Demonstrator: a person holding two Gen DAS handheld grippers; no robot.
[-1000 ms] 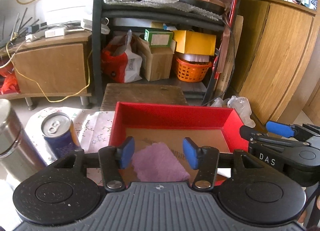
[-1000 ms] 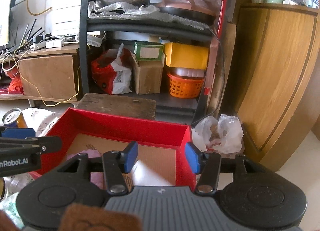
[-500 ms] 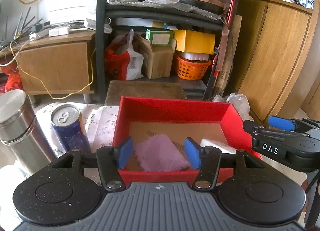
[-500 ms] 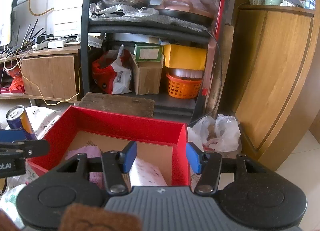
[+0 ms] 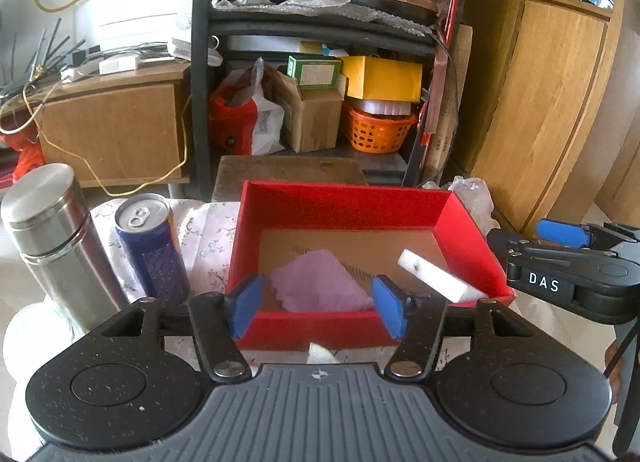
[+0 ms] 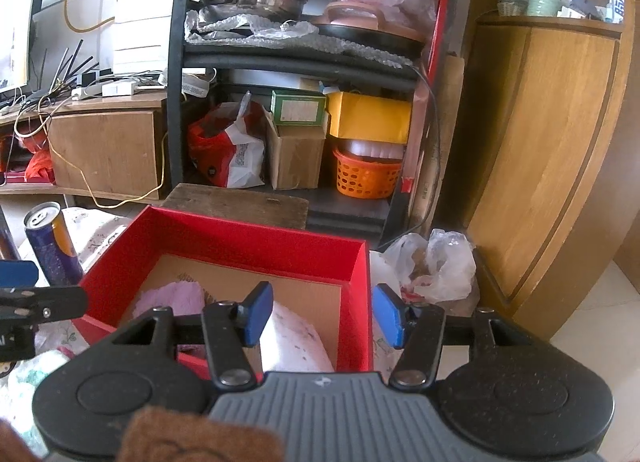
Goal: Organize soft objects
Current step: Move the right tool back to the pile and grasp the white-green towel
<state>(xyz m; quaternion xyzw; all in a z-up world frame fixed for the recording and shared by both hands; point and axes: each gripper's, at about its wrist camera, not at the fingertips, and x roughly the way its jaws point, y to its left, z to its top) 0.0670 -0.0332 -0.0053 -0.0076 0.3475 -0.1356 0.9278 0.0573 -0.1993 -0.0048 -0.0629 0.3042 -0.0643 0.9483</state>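
A red box (image 5: pixel 352 202) with a brown floor sits on a flowered cloth. A folded purple cloth (image 5: pixel 320 282) lies inside it at the front left. A white sponge block (image 5: pixel 436 276) leans on its right wall. My left gripper (image 5: pixel 316 312) is open and empty just in front of the box's near wall. My right gripper (image 6: pixel 322 316) is open and empty over the box's (image 6: pixel 240 234) right front corner, above the white sponge (image 6: pixel 296 338); the purple cloth (image 6: pixel 172 298) lies to its left. A small white piece (image 5: pixel 320 354) lies before the box.
A blue drink can (image 5: pixel 152 250) and a steel flask (image 5: pixel 60 242) stand left of the box. A black shelf rack (image 5: pixel 320 62) with boxes and an orange basket is behind. A wooden cabinet (image 5: pixel 540 122) stands at the right, with a plastic bag (image 6: pixel 432 266) by it.
Both grippers have pulled back and up from the box. The white sponge now lies in the box by its right wall, and the flask and can have come into the left view.
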